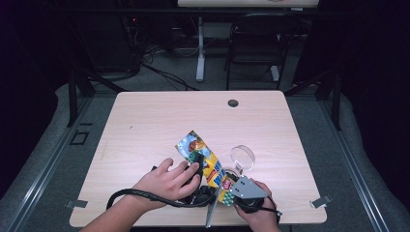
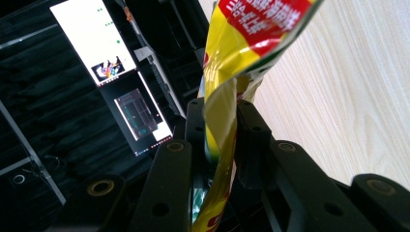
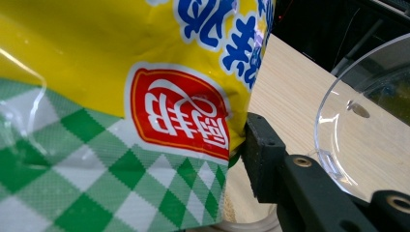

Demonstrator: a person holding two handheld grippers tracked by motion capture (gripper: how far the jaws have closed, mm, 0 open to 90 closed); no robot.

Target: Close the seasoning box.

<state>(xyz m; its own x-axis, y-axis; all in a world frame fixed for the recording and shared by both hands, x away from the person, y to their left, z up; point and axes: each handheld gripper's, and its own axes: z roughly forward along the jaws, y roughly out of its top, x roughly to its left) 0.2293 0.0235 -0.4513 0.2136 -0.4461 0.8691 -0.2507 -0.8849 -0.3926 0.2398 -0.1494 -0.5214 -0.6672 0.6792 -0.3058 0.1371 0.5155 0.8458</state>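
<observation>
High view: at the near edge of the pale wooden worktop (image 1: 145, 125), a person grips a yellow snack packet (image 1: 209, 166) between two tools, the left hand-held gripper (image 1: 197, 162) clamped on the packet's middle and the right hand-held gripper (image 1: 231, 187) pinching its near end. The packet lies slanted, its far end pointing away from the person, just left of a clear glass bowl (image 1: 242, 157) that stands on the worktop beside it.

Left gripper view shows the black jaws shut tight on a creased fold of the foil (image 2: 227, 96), the red-and-yellow print rising above them. Right gripper view has the packet's green-checked corner (image 3: 111, 145) against one visible jaw, which presses its edge; the jaw behind the packet is hidden, though the hold looks firm. The bowl's transparent rim (image 3: 333, 96) curves just beyond the packet.

Holding the packet at two points, close to the bowl, suggests the person is bracing it to tear it open and pour. The bowl appears empty; the packet looks sealed and full, though its contents cannot be seen.
</observation>
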